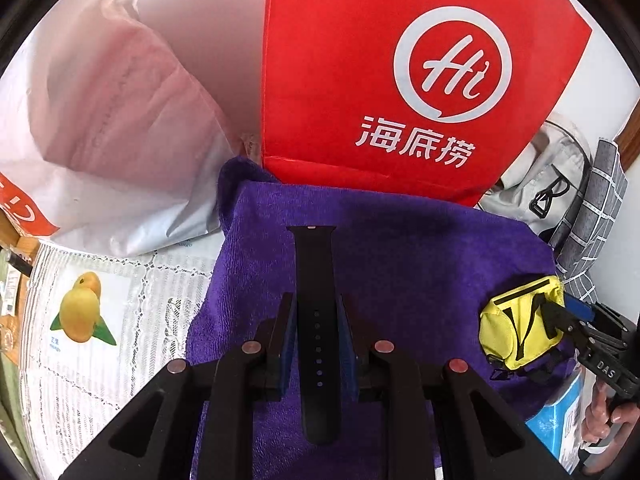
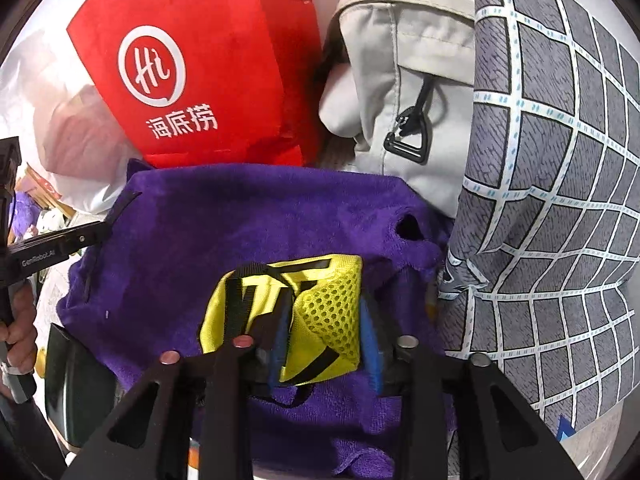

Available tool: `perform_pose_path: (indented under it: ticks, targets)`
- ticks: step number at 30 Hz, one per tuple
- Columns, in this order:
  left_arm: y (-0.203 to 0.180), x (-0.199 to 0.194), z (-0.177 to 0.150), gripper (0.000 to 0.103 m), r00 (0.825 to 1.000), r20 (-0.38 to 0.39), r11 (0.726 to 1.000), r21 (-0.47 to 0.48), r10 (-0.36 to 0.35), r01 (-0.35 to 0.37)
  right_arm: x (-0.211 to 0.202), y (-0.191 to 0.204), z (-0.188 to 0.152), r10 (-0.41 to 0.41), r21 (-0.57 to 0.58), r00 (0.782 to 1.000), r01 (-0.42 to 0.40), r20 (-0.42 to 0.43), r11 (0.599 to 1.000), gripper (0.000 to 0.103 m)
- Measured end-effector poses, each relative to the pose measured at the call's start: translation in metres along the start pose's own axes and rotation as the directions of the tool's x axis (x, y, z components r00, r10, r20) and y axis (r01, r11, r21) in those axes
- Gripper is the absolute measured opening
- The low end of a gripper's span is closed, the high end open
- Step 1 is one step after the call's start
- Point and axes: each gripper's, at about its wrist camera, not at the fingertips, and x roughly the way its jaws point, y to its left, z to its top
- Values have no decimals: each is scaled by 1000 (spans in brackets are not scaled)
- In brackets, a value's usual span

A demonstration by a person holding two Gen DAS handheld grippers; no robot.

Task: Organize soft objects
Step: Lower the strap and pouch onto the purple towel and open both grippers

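We see the left tongs (image 1: 317,332) w/ blue pads pinched tight on a black watch strap (image 1: 316,280), which runs straight up the centre of the left wrist view, its free end lying over a purple towel (image 1: 400,248). The strap's holed part sits between the pads.

Right tongs (image 2: 325,334) stand partway apart around a yellow pouch (image 2: 320,316); blue pads sit at either side of its mesh face, and we can't tell for sure whether they press it. The pouch has black webbing straps and rests on the same purple towel (image 2: 200,240), lower centre of the right wrist view. In the left wrist view the pouch (image 1: 516,328) shows at right, w/ the right tongs (image 1: 560,312) reaching in from the right edge and a hand (image 1: 608,412) gripping the handle at lower right.

Behind the towel, upper centre, stands a red paper bag (image 1: 360,80) w/ a white "Hi" logo. Upper left of that view: a white plastic bag (image 1: 100,120) w/ sth pinkish inside. Lower left: a lace cloth (image 1: 120,320) w/ a mango picture card (image 1: 84,312) on it. At right, a pale grey backpack (image 2: 404,80) w/ a black buckle, and beside it a grey checked fabric (image 2: 560,200) filling the right side of the right wrist view. The left tongs (image 2: 116,216) enter at that view's left edge.
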Motion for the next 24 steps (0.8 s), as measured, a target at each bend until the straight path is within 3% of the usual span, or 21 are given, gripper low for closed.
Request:
perform_pose_path:
  ticks: [2, 7, 17, 20, 24]
  targets:
    - [-1, 0, 1, 20, 1000, -6, 1000, -10, 1, -1, -3, 1, 1, -3, -6, 1000, 3, 15, 1000, 52]
    - [-2, -3, 2, 27, 1000, -6, 1000, -2, 3, -3, -12, 2, 4, -12, -17, 999, 12, 44, 1000, 62]
    - [-9, -15, 1, 29, 1000, 14, 1000, 3, -7, 7, -52, 7, 8, 1, -6, 989, 0, 148, 1000, 64]
    - [-12, -26, 0, 43, 999, 39, 1000, 9, -9, 8, -70, 10, 3, -1, -17, 982, 4, 190, 1000, 64]
    - [-19, -41, -1, 44, 997, 75, 1000, 24, -11, 9, -89, 20, -16, 17, -39, 981, -10, 194, 999, 64]
